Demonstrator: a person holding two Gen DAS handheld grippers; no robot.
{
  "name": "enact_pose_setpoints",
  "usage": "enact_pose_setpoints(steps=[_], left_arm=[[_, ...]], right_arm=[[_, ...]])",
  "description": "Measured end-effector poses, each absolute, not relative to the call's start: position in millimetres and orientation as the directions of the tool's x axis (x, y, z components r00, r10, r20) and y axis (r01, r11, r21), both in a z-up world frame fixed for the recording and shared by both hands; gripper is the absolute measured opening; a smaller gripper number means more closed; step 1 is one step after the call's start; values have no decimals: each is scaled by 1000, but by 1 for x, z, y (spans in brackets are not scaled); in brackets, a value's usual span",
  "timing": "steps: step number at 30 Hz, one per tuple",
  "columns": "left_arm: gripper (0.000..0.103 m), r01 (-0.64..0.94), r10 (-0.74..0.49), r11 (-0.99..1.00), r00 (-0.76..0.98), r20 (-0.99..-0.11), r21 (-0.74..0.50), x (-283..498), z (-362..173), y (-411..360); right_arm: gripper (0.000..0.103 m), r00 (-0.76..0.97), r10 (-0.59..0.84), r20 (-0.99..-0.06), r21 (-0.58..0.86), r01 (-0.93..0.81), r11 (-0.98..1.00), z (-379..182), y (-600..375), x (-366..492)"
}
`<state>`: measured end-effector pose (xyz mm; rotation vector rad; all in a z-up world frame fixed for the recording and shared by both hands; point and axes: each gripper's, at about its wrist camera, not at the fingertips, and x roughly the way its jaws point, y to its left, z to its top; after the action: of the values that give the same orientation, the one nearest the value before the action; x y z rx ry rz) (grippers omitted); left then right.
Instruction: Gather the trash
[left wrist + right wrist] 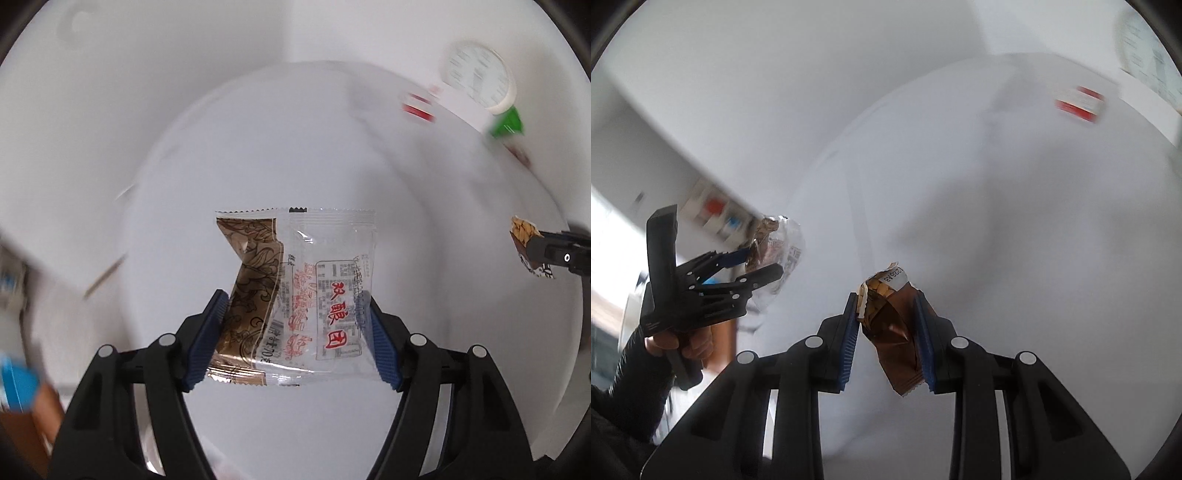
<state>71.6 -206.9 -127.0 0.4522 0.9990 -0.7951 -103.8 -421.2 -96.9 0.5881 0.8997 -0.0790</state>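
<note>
- Your left gripper (pixel 295 314) carries a clear and brown snack wrapper (pixel 295 291); the blue pads (pixel 210 332) press its two side edges, jaws standing fairly wide across it.
- Your right gripper (pixel 888 328) is pinched nearly closed on a crumpled brown wrapper (pixel 890 325), lifted above the white table (pixel 1015 258).
- On the table's far side: a small red and white packet (pixel 1078 103), blurred, and a white round container (pixel 476 74) beside a green item (pixel 506 123).
- Your hand (pixel 683 343) grips the left gripper's handle.
</note>
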Motion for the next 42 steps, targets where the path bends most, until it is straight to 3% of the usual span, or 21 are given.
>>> enact_pose_setpoints(steps=[7,12,21,29,32,33,35,38,42], left_arm=[[69,532,-197,846,371,-908,33,41,-133,-57],[69,438,-176,899,375,-910,7,33,-143,13],[69,399,-188,916,372,-909,-26,38,-163,49],[69,362,-139,931,256,-957,-38,60,-243,69],[69,346,-137,937,242,-961,-46,61,-251,75],[69,343,-137,938,241,-961,-48,61,-251,77],[69,341,-145,939,244,-959,-55,59,-248,81],[69,339,-155,939,261,-953,-59,57,-239,84],[69,334,-173,940,282,-944,-72,51,-221,80]], right_arm=[[30,578,345,-740,465,69,882,-79,-307,-83],[31,515,419,-748,463,-49,885,-75,-239,-69],[31,472,429,-770,425,-122,897,-67,-186,-48],[31,462,385,-799,389,-92,917,-70,-174,-43],[31,460,341,-820,351,-66,934,-74,-177,-46],[32,458,318,-830,330,-57,942,-76,-179,-45],[55,437,268,-859,279,-38,959,-87,-186,-46],[71,392,195,-899,210,-6,978,-116,-196,-40],[74,348,187,-918,205,15,979,-153,-200,-33]])
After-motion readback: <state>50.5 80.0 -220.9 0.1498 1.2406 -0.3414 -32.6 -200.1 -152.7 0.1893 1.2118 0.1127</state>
